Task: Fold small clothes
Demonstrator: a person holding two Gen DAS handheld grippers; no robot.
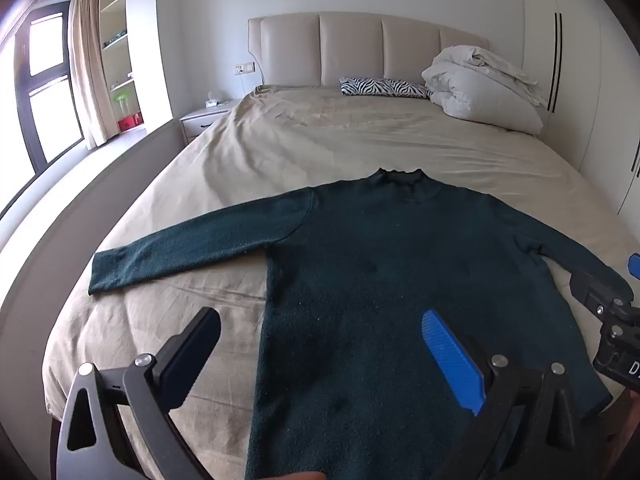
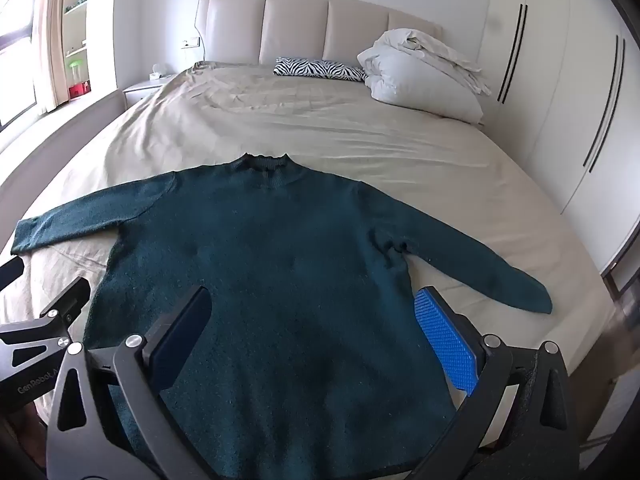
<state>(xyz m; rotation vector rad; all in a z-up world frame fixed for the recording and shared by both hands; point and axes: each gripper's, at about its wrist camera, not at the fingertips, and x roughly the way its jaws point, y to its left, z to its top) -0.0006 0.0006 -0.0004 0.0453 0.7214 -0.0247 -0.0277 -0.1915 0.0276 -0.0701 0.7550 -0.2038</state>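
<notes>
Dark green sweater (image 2: 272, 272) laid flat on a bed (image 2: 280, 128), with two hand-held grippers above its hem.

From left to right: the left sleeve (image 1: 180, 248) stretches toward the bed's left edge; the left gripper (image 1: 320, 344), spread wide and holding nothing, hovers over the sweater's lower left side, one finger over the bare sheet and the blue one over the fabric; the body lies near the foot edge, collar (image 2: 264, 164) toward the headboard (image 2: 304, 28); the right gripper (image 2: 316, 328), likewise wide open and empty, straddles the lower right part; the right sleeve (image 2: 480, 264) reaches toward the right edge. A zebra-print pillow (image 2: 316, 69) and a white duvet (image 2: 424, 76) sit at the head end.
</notes>
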